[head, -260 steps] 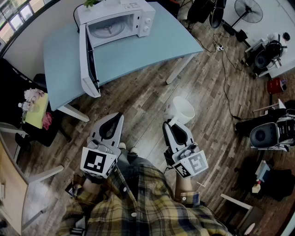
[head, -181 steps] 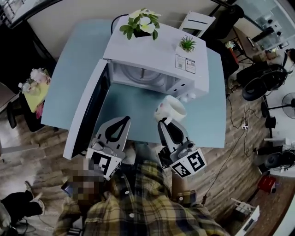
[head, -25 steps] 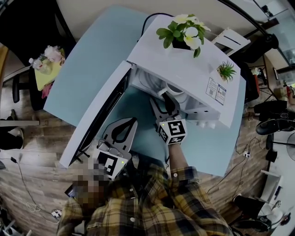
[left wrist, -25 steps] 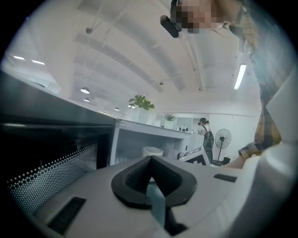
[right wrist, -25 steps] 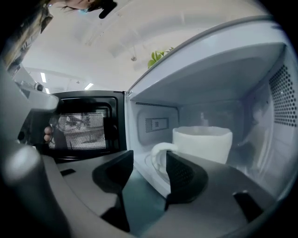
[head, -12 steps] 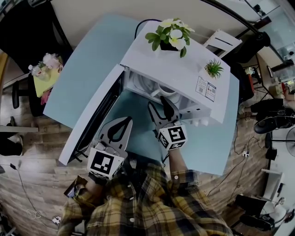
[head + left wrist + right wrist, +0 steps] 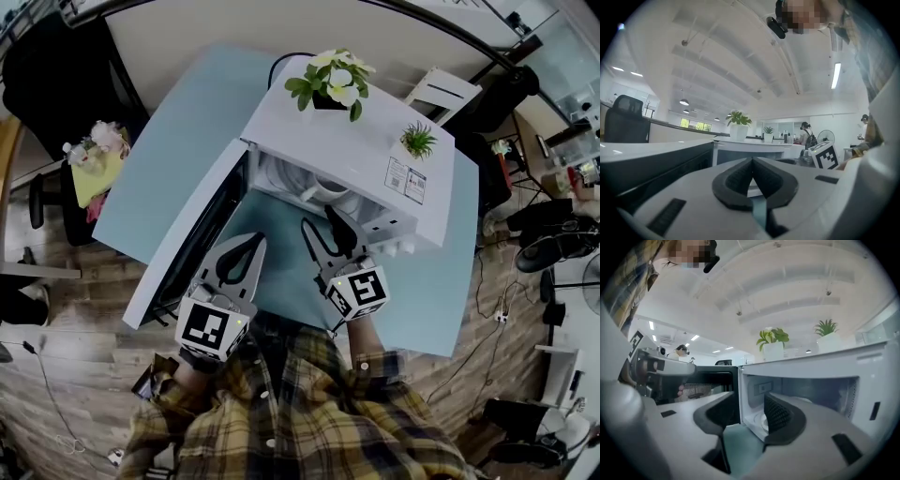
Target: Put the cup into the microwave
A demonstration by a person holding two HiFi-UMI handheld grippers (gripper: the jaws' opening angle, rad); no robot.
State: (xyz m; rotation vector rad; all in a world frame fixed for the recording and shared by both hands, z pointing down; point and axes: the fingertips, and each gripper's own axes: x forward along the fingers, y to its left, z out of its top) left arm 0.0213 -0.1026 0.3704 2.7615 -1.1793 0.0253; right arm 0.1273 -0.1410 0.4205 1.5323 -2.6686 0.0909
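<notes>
Looking down from the head view, you see the cup (image 7: 324, 190) standing inside the microwave (image 7: 361, 155), just behind the front edge of the cavity, with its handle turned to the left. It is white, round and smooth, probably ceramic. Only its near part shows under the roof of the oven.

Your right gripper (image 7: 319, 225) is just on the near side of the opening, over the table (image 7: 178, 141). Its jaws stand wide apart with nothing between them. In the right gripper view you look through the gap onto the pale blue table top and the white floor of the cavity. The cup is free of the tool, so I judge that the placing is done.

Your left gripper (image 7: 251, 242) is further left, beside the open door (image 7: 187, 248), with its jaws pressed together and empty. It seems to be held low and idle so that it does not block the way. The door hangs open to the left, with a dark window in a white frame, and this leaves the whole front free.

The jaw pads are black and ribbed, and they sit in smooth grey shells. A flowering plant (image 7: 328, 82) and a small green plant (image 7: 417, 141) stand on the flat white top of the microwave, so it is better to move gently near it.
</notes>
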